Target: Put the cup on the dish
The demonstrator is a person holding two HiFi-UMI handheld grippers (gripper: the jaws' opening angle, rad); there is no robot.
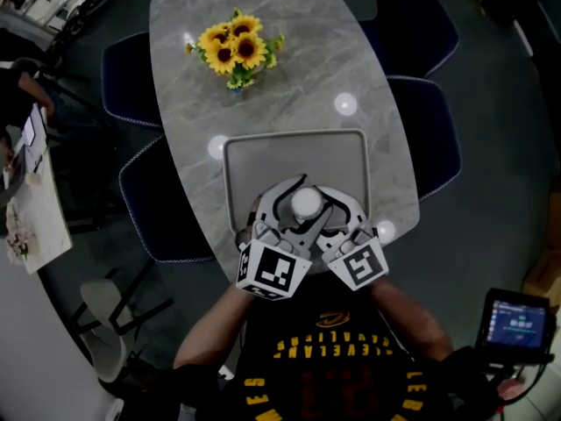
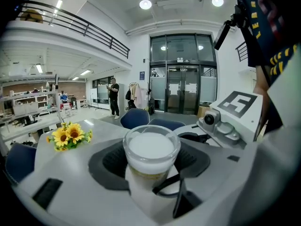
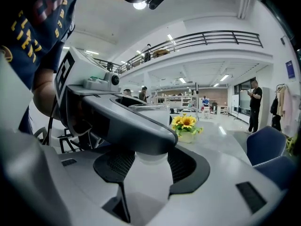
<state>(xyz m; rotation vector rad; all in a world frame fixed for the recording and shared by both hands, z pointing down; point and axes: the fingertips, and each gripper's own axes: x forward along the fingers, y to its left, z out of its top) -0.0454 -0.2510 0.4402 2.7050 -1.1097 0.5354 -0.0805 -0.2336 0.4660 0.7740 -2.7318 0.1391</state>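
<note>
Both hand-held grippers are on one cup (image 2: 151,145). Left hand-held gripper (image 2: 151,166): jaws wide, curved dark pads on either side of the cup wall, pinching it mid-body. Right hand-held gripper (image 3: 151,161): same, the pale cup body fills the gap between its pads, and one left jaw crosses over in front of it. The two come at the cup from different sides, jaws overlapping.

The cup stands upright, clear wall, white at the top; lid or contents, can't tell.

Handling, judged: thin clear plastic, so light to moderate weight, the wall soft enough to buckle under a hard squeeze, and smooth enough to slip. Best hold is mid-body below the rim, where the pads sit now. Keep it level, since a tilt could spill it if there is no lid.

Just below and beyond the jaws in the head view is the dish (image 1: 263,160), a grey tray on the bench (image 1: 351,60). The cup is over its near edge; I can't tell whether its base touches the dish.

Well beyond the jaws on the bench: sunflowers (image 1: 235,49).
</note>
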